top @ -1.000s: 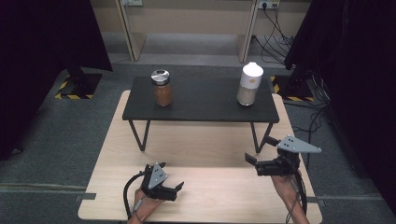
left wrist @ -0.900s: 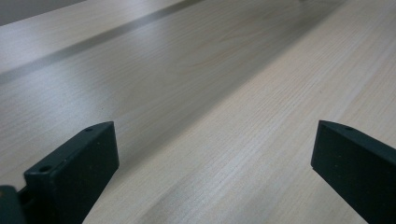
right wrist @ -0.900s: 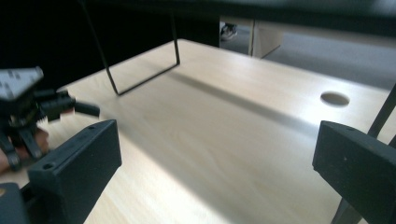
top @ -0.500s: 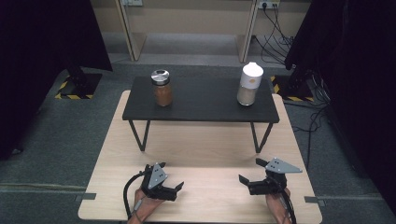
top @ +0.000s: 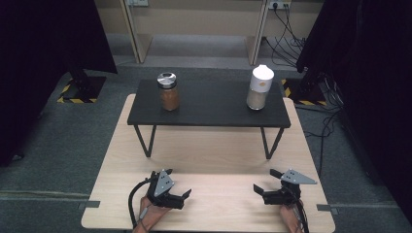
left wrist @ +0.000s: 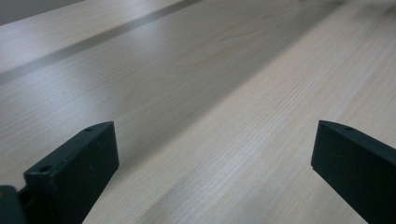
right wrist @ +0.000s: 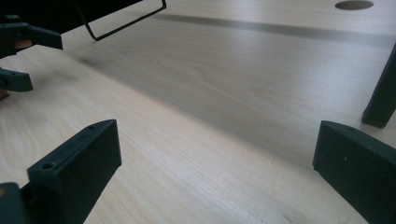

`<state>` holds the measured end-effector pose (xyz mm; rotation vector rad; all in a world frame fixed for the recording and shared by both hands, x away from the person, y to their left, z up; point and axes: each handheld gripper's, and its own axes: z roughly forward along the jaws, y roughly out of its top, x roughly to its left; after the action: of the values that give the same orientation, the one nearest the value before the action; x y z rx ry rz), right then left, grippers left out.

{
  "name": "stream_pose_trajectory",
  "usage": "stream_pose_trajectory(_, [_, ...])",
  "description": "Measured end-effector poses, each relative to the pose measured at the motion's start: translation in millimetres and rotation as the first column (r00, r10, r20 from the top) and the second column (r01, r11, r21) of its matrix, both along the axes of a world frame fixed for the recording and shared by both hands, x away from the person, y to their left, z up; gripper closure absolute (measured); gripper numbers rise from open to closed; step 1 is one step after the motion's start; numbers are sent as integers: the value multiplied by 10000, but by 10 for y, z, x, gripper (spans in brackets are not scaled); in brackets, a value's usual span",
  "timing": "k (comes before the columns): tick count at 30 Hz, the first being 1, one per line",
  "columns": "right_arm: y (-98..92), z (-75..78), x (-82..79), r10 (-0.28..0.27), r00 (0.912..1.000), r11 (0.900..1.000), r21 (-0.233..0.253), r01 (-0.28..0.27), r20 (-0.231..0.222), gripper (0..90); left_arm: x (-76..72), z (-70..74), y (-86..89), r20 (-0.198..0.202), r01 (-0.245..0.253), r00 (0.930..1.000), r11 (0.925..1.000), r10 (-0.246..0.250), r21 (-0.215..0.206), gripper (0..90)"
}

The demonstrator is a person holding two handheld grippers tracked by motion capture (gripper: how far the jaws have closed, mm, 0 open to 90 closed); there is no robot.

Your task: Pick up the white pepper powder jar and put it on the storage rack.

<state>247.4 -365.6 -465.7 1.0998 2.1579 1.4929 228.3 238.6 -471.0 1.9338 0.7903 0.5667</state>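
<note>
**Both grippers low on the wooden table, jaws apart and empty**

Along the bottom edge of the high view, two hand-held grippers sit on the light wooden table (top: pixel 209 160). At lower left of the frame, the left gripper (top: pixel 183 198) points toward the right side, its jaws spread with nothing between them; a black cable curls off its back end. At lower right, the right gripper (top: pixel 265 187) faces left toward the other one, jaws likewise parted and holding nothing, with its grey three-cornered plate on top. The two grippers are well apart, with bare wood between them.

Higher in the frame, a small black table (top: pixel 209 104) stands on the wooden one. A glass jar (top: pixel 168 91) with a metal lid and brown contents stands upright at its left part; a white-capped container (top: pixel 260 87) stands upright at its right part. Both are far from either gripper.

Each gripper view shows its own two black jaws wide apart over pale wood grain. At the upper left of the right gripper view, the left gripper's open jaws appear, with a wire leg (right wrist: pixel 126 21) of the black table behind them.
</note>
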Motion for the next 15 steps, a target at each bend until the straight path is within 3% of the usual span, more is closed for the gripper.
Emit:
stream_pose_trajectory(5, [-25, -33, -2, -14, 10000, 9999, 124, 14, -4, 13, 2, 2, -3, -10, -1, 10000, 10000, 1, 18, 0])
stream_pose_trajectory(15, [27, -25, -30, -114, 9999, 9998, -165, 116, 109, 13, 4, 5, -7, -23, 35, 10000, 10000, -35, 52, 0])
